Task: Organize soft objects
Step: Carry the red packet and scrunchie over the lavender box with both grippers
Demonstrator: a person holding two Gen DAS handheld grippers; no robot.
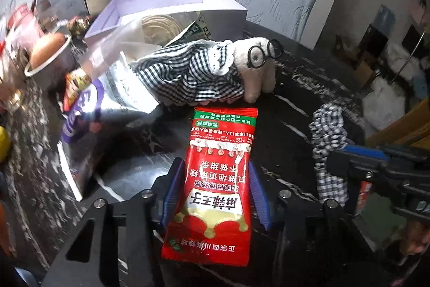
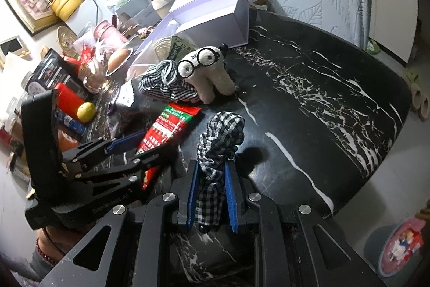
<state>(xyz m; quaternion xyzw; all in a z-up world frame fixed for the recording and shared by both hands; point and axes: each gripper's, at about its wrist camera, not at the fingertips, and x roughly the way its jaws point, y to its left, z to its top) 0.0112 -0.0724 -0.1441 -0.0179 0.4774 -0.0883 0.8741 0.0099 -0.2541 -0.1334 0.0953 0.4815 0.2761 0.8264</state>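
Your left tool (image 1: pixel 215 187) clamps the red printed snack packet (image 1: pixel 215 179); your right tool (image 2: pixel 212 195) grips the black-and-white checked cloth bundle (image 2: pixel 217 147) above the black marble surface (image 2: pixel 309 88).

The left side of the bench (image 1: pixel 32 109) is smeared by blur. The red packet's (image 2: pixel 164 131) lower part is hidden behind the left tool (image 2: pixel 134 149).

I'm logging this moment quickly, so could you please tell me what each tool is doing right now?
Left tool: closed on the red snack packet.
Right tool: closed on the checkered cloth.
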